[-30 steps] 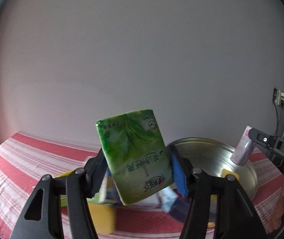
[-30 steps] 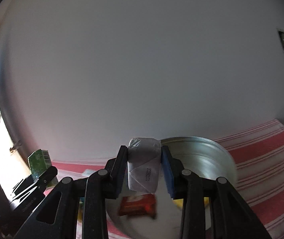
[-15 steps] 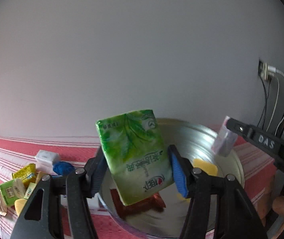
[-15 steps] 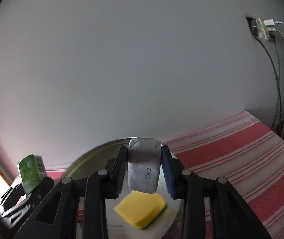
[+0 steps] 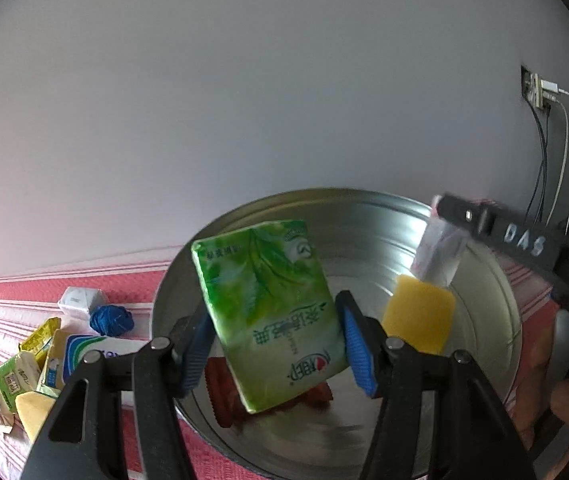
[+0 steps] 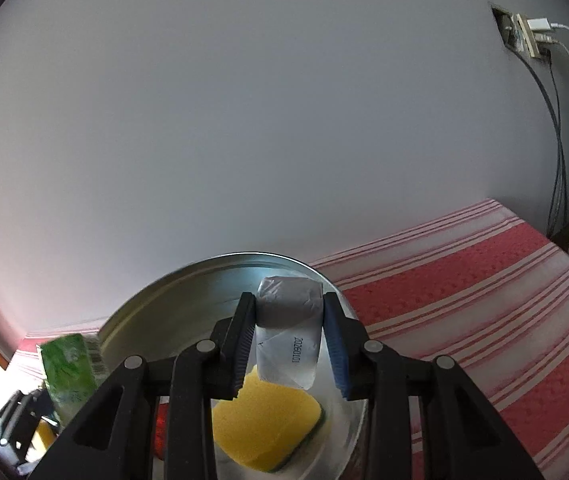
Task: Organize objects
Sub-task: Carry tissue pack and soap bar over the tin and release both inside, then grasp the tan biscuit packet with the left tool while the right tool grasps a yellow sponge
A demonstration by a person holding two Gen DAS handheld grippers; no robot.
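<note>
My left gripper (image 5: pixel 274 338) is shut on a green tissue pack (image 5: pixel 268 308) and holds it tilted above the metal basin (image 5: pixel 364 216). My right gripper (image 6: pixel 289 346) is shut on a white wrapped pack (image 6: pixel 288 336) and holds it over the same basin (image 6: pixel 188 292). In the left wrist view the right gripper's fingers (image 5: pixel 488 226) and its white pack (image 5: pixel 440 252) hang over the basin's right side. A yellow sponge (image 5: pixel 418 318) and a red packet (image 5: pixel 220 388) lie in the basin. The sponge (image 6: pixel 266 424) lies under the right gripper.
Left of the basin on the red striped cloth (image 5: pixel 84 280) lie a white box (image 5: pixel 78 300), a blue yarn ball (image 5: pixel 111 320) and several yellow and green packets (image 5: pixel 32 364). A wall socket with cables (image 6: pixel 528 36) is at the right. The cloth (image 6: pixel 464 292) extends right of the basin.
Both grippers have moved in over the basin with their packs still held. The basin now fills more of both views, and the sponge lies directly under the right gripper.
</note>
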